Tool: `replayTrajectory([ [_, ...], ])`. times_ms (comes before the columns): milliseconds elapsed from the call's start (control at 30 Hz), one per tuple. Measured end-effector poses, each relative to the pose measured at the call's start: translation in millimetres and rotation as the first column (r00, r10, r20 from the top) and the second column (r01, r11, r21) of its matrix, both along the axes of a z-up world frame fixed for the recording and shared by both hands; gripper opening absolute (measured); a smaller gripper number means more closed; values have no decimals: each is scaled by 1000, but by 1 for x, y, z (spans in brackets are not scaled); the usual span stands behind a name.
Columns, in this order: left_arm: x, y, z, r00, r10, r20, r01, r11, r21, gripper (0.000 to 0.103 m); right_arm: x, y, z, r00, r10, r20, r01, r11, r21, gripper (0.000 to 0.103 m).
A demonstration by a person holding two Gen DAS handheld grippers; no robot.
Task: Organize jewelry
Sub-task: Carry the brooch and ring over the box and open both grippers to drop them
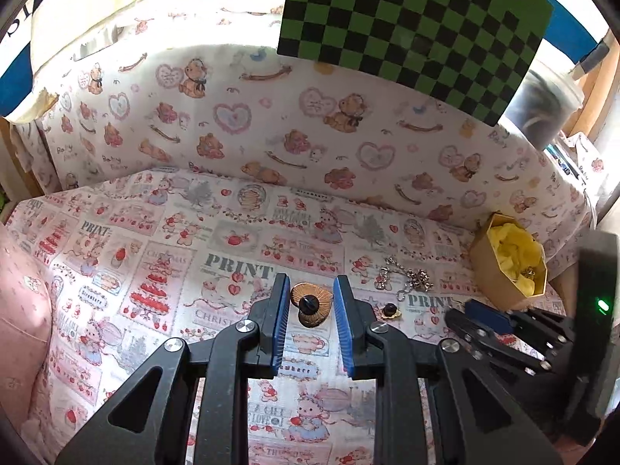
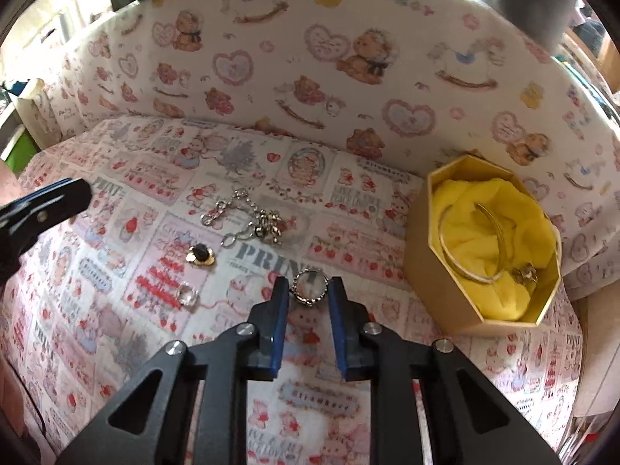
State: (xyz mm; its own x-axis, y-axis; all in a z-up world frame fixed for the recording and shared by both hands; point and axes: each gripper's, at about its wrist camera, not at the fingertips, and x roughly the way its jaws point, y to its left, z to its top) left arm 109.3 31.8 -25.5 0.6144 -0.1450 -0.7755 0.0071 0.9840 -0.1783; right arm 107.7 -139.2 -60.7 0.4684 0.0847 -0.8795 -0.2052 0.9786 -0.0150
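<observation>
My left gripper is open, its blue pads on either side of a round copper-coloured brooch with a dark centre, lying on the patterned cloth. My right gripper is open around a small silver ring-shaped piece on the cloth. A silver chain and a small gold piece with a dark stone lie between the grippers. A clear crystal piece lies left of the right gripper. An octagonal gold box with yellow lining holds a thin bangle and a gold piece.
Printed cloth covers the table and rises as a backdrop behind. A green-black checkered board stands at the back. A pink cushion lies at the left edge. The left gripper's tip shows in the right wrist view.
</observation>
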Motion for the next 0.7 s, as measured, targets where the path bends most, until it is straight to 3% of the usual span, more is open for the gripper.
replayTrajectory([
  [133, -2, -2, 1, 1000, 10, 19, -10, 1000, 24, 22, -22, -17, 17, 998, 17, 59, -22, 996, 85, 19],
  [233, -2, -2, 0, 1000, 20, 22, -21, 999, 29, 22, -39, -39, 33, 988, 2, 155, -27, 987, 161, 19],
  [300, -1, -4, -1, 999, 19, 27, -20, 999, 40, 22, -51, -57, 42, 971, -24, 239, -31, 974, 225, 19],
  [500, -3, -12, -1, 1000, -10, 29, 9, 998, 59, 22, -62, -105, 64, 938, -135, 321, 5, 926, 376, 19],
  [700, -36, -20, 44, 987, -57, 147, 48, 997, 63, 22, -65, -139, 81, 907, -237, 348, 31, 862, 506, 19],
])
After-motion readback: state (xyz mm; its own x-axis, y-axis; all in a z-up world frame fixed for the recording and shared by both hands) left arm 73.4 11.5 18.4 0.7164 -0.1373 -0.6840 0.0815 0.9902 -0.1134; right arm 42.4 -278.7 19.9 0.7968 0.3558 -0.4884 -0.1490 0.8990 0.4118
